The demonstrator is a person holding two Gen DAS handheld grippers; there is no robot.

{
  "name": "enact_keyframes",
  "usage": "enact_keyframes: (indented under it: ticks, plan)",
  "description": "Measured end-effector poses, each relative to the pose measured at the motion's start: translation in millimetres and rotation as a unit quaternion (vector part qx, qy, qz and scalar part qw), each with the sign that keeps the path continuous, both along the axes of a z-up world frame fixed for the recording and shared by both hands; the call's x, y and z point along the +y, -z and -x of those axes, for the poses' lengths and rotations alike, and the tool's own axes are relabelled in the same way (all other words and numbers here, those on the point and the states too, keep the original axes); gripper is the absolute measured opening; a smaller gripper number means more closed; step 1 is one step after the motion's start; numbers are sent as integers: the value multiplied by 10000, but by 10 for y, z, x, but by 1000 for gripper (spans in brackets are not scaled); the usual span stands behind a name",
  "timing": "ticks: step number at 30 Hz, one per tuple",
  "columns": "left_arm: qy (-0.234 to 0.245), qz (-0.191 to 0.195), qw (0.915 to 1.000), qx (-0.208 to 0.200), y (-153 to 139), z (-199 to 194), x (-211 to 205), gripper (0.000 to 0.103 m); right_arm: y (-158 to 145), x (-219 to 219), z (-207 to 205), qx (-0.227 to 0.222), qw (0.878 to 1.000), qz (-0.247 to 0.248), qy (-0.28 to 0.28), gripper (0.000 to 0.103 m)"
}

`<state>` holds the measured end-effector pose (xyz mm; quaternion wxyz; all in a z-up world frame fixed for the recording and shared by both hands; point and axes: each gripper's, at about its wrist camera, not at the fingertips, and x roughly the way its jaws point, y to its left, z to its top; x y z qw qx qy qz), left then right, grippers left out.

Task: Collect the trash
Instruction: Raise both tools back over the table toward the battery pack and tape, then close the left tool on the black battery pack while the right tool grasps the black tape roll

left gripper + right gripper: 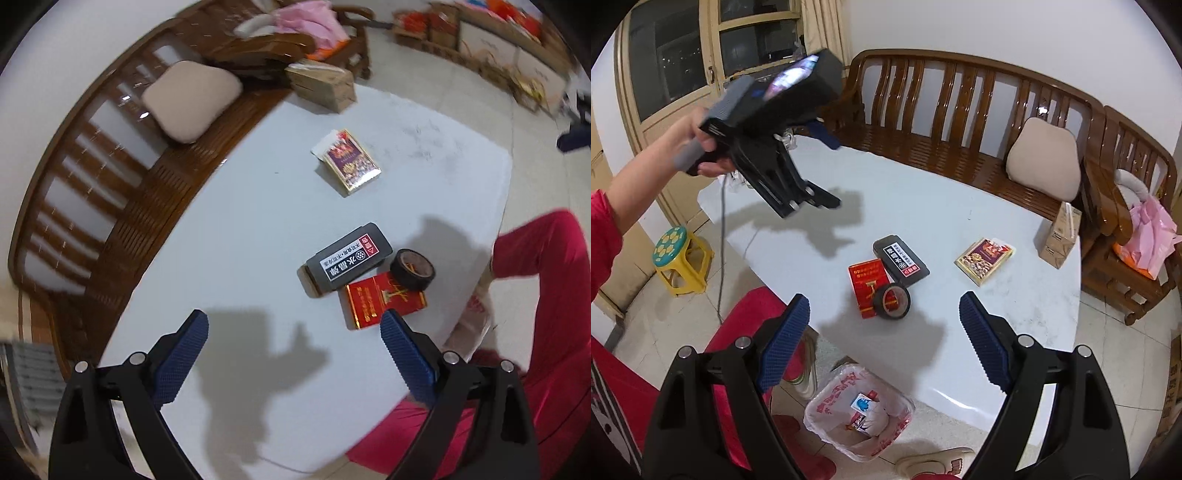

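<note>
On the white table (229,229) lie a red cigarette pack (380,304), a black tape roll (412,269), a dark grey box with a white label (347,259) and a gold-edged purple pack (349,159). They also show in the right wrist view: red pack (866,282), tape roll (891,301), grey box (901,260), purple pack (983,260). My left gripper (293,334) is open and empty above the table, near the red pack; it hangs high over the far end (798,170). My right gripper (882,315) is open and empty. A bin with a white bag (858,417) holding trash sits on the floor below.
A brown carton (1060,236) stands at the table's far corner (325,86). A wooden bench (960,122) with a beige cushion (1043,162) runs along the table. A yellow stool (681,262) stands left. The person's red-clad legs (753,325) are by the bin.
</note>
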<state>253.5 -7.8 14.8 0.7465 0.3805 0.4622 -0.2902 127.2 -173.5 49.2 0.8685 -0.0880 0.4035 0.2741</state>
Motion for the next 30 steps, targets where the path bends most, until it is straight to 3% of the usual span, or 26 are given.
enact_keyframes:
  ticks: [5,10,20,30]
  plan:
    - [559,-285,9978,211,353,-176,-238,92,198,65,-202,334,9994,-52,-106,81]
    - [780,-462,9951,402,601,-360,-410,92,418,98,-363,637,9979,-30,-116,81]
    - [1146,-601,9896,635,897,-578,-563,92,832,325,-589,1115,9932,73,-328,81]
    - [1831,-752,9758,925,1145,-493,-629,92,1178,483,-737,1537,9867,-144,-502,81]
